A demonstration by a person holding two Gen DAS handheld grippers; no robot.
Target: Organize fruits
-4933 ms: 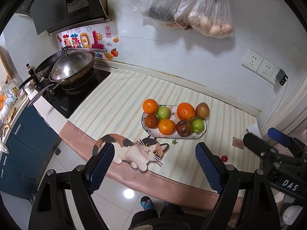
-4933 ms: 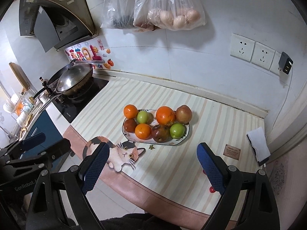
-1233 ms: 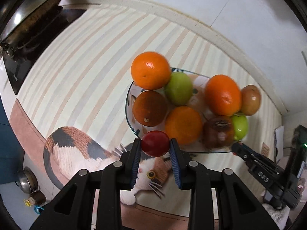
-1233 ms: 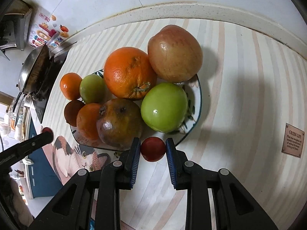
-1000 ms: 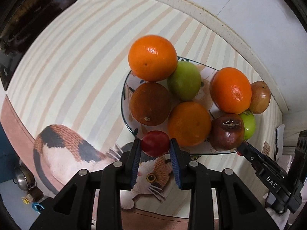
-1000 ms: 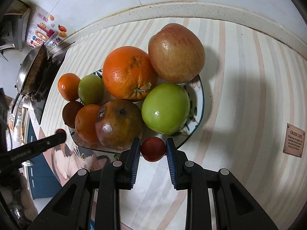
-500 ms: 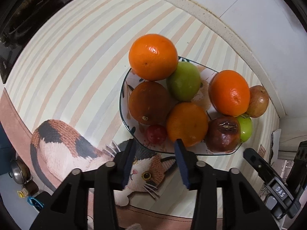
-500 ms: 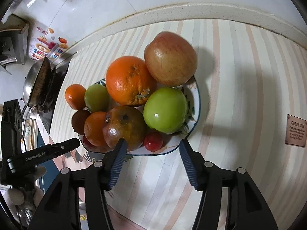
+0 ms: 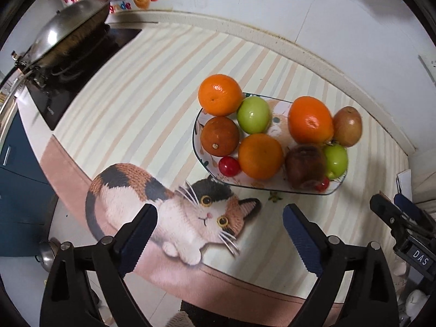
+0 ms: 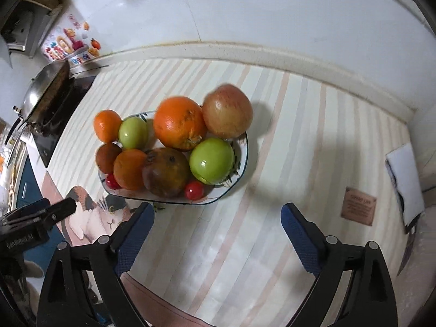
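Note:
A patterned plate (image 9: 198, 154) (image 10: 242, 163) on the striped mat holds oranges, green apples, a brown fruit and a reddish apple. One small red cherry tomato (image 9: 229, 166) (image 10: 111, 182) lies at the plate's near left edge. A second cherry tomato (image 10: 194, 190) (image 9: 321, 185) lies at its near right edge. My left gripper (image 9: 219, 233) is open and empty, held back above the cat picture. My right gripper (image 10: 216, 229) is open and empty, held back in front of the plate.
A cat picture (image 9: 169, 204) is printed on the mat's front. A wok (image 9: 65, 30) sits on the black stove at far left. A brown card (image 10: 358, 209) and a white notepad (image 10: 406, 179) lie at right. The wall runs behind the plate.
Both grippers opened and let go of their cherry tomatoes onto the plate's near edge. Both then pulled back and up, away from the plate.

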